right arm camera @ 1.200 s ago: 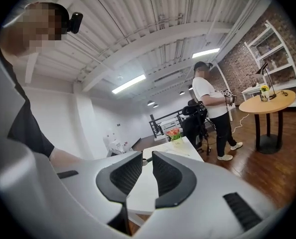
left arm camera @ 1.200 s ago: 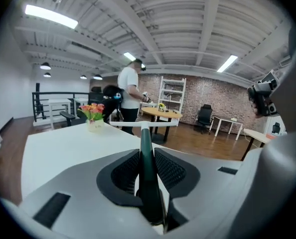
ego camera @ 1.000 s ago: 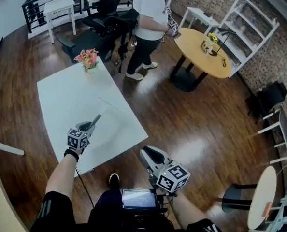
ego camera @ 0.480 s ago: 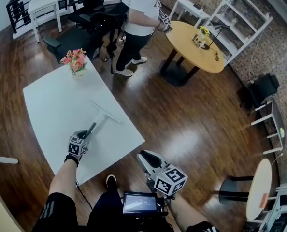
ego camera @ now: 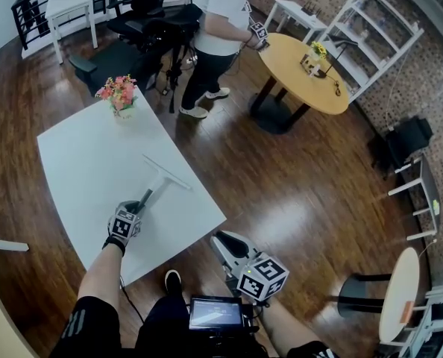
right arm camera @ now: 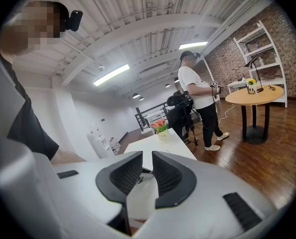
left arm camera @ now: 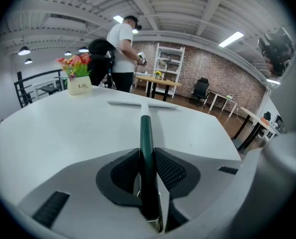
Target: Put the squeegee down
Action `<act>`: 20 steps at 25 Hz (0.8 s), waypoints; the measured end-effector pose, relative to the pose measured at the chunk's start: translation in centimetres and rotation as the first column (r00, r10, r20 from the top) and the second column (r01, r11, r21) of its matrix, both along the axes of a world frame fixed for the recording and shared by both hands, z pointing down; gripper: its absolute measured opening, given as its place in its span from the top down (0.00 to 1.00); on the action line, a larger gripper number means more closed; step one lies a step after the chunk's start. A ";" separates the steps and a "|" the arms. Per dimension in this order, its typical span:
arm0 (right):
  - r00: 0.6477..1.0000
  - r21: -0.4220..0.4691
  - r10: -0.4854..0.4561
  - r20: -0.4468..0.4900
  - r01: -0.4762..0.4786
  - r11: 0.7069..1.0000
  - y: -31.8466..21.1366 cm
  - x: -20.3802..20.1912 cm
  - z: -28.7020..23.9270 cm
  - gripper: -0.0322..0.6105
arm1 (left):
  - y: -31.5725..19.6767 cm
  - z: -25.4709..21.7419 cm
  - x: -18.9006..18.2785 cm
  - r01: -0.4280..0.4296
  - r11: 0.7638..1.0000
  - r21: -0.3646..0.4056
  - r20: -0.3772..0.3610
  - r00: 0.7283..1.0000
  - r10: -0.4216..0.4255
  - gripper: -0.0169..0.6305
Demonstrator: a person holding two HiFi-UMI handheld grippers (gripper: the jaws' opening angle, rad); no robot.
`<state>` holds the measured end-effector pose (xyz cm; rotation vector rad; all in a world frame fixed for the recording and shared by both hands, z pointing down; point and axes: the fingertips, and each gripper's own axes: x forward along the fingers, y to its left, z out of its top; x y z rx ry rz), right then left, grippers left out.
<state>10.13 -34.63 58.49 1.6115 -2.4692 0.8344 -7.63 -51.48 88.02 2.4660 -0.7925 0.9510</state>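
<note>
Squeegee rests with its blade on the white table in the head view, one blade end near the table's long edge, with open wood floor beyond. The left gripper is at its handle and the right gripper hangs off the table's near corner. A pot of pink flowers stands at the far corner. Left gripper view: the jaws are just opening, pads against the dark handle between them. Right gripper view: the jaws are slightly apart and empty
</note>
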 end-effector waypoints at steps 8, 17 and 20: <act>1.000 0.002 -0.008 0.004 0.008 1.000 1.0 -0.2 -0.3 0.81 | -0.1 -0.4 -0.2 0.053 0.996 -0.073 -0.043 0.997 -0.057 0.62; 1.000 0.031 -0.006 0.018 0.005 0.999 2.8 0.7 -1.4 0.81 | -1.7 -7.3 -0.8 0.128 0.992 0.020 -0.152 0.981 -0.124 0.62; 0.999 0.056 -0.020 0.028 0.018 0.998 3.3 0.7 -2.1 0.81 | -1.4 -11.3 -0.5 0.113 0.989 0.090 -0.179 0.979 -0.096 0.62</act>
